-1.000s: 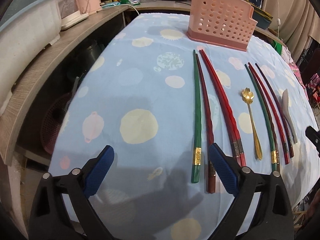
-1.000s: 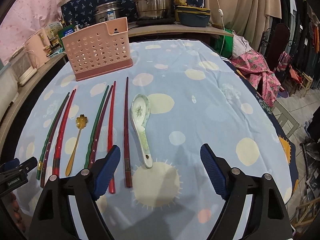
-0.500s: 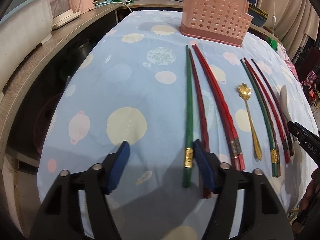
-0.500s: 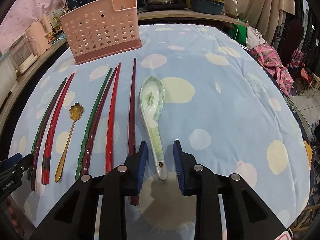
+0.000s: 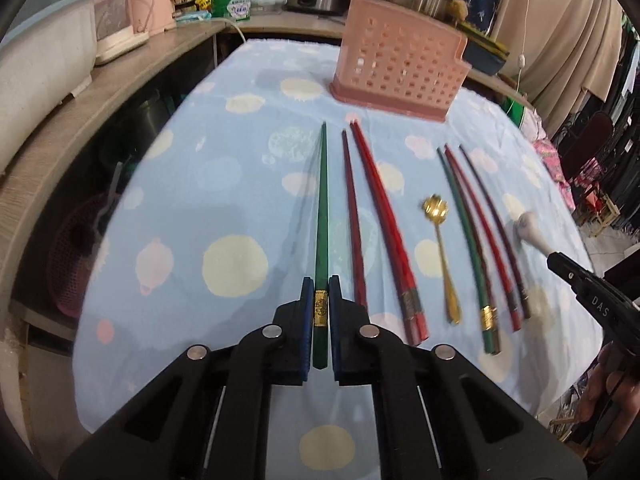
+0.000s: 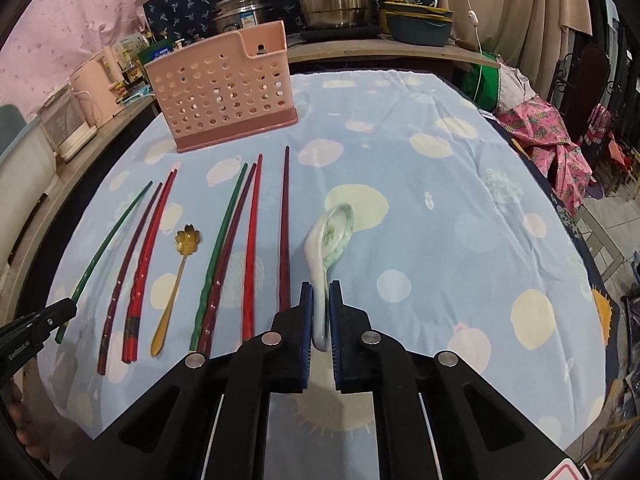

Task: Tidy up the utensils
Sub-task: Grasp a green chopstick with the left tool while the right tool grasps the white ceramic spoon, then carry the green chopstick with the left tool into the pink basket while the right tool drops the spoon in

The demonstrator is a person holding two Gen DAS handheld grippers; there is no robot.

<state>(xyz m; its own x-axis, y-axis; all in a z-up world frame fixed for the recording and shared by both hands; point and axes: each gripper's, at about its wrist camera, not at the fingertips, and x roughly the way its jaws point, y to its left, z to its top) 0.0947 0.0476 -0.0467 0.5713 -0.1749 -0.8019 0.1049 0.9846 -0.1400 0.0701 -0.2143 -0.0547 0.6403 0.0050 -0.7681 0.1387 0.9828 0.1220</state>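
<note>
A green chopstick (image 5: 321, 216) is pinched in the left gripper (image 5: 320, 312), a ceramic spoon (image 6: 329, 240) in the right gripper (image 6: 321, 312), both stretching ahead. Either could be levered loose, being held by one end.

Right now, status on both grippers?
Left gripper shut on green chopstick. Right gripper shut on ceramic spoon. Path to pink caddy clear.
</note>
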